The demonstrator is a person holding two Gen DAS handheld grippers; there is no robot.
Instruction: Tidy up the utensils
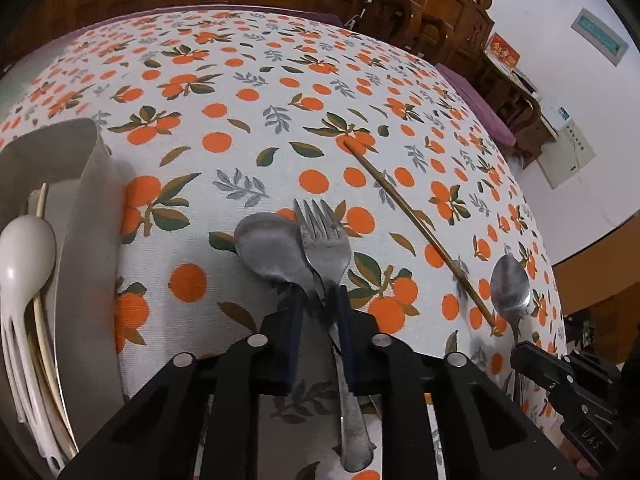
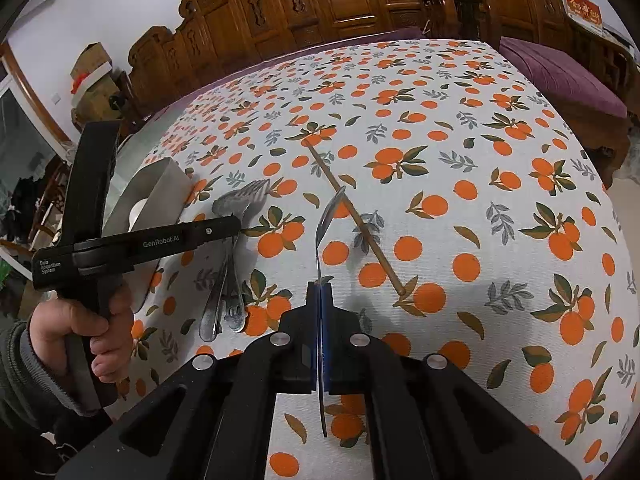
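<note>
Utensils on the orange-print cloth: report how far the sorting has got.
Done: a white spoon, white fork and pale chopsticks lie in the tray. In hand: the right gripper is shut on a metal spoon; the left gripper has closed around the metal fork and second spoon. Left: the wooden chopstick.

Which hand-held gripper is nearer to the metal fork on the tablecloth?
Left. The left hand-held gripper straddles the metal fork at its neck. The right hand-held gripper stands apart, holding a metal spoon.
</note>
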